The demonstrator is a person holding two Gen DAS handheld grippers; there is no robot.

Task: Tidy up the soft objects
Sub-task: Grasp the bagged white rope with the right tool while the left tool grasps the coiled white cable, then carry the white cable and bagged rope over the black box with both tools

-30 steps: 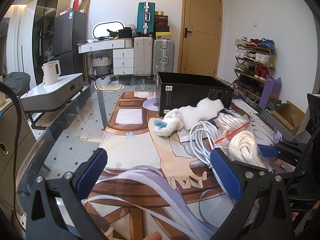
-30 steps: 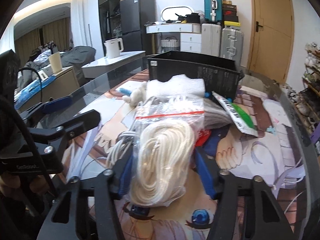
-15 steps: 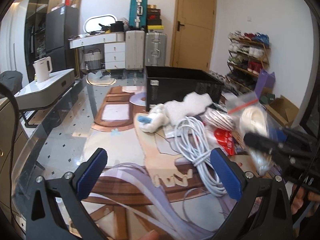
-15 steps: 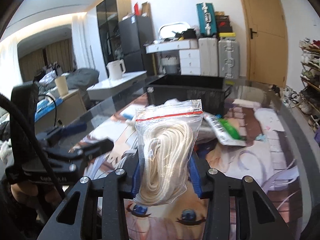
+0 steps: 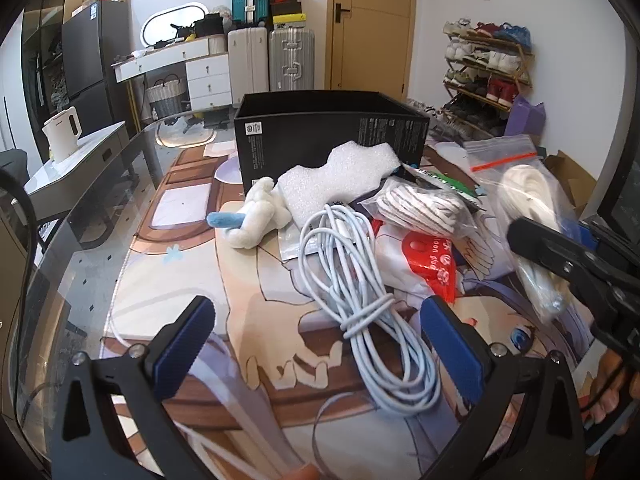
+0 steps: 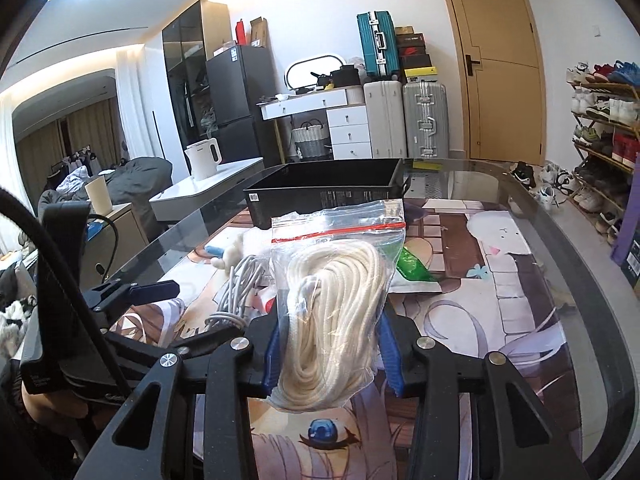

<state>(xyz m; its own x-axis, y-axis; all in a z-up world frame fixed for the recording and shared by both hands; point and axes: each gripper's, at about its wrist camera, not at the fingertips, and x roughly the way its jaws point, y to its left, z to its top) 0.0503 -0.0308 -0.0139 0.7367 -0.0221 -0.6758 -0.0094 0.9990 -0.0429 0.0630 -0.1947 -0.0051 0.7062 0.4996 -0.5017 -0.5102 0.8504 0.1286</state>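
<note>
Two grippers work over a glass table (image 6: 568, 240) covered by a cartoon mat. The right gripper (image 6: 330, 354) is clamped on a clear bag (image 6: 336, 248) of white rope (red zip strip on top), held up clear of the table in front of a black box (image 6: 320, 196). The left gripper (image 5: 316, 350) hovers with its jaws spread wide and empty above a coiled white cable (image 5: 360, 292). Nearby on the mat lie a white plush (image 5: 258, 216), a foam sheet (image 5: 340, 178) and a red packet (image 5: 432, 256).

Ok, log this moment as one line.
right gripper: shut on clear zip bag of white rope, lifted off mat | left gripper: open, empty, over coiled white cable | black open box: behind pile
</note>
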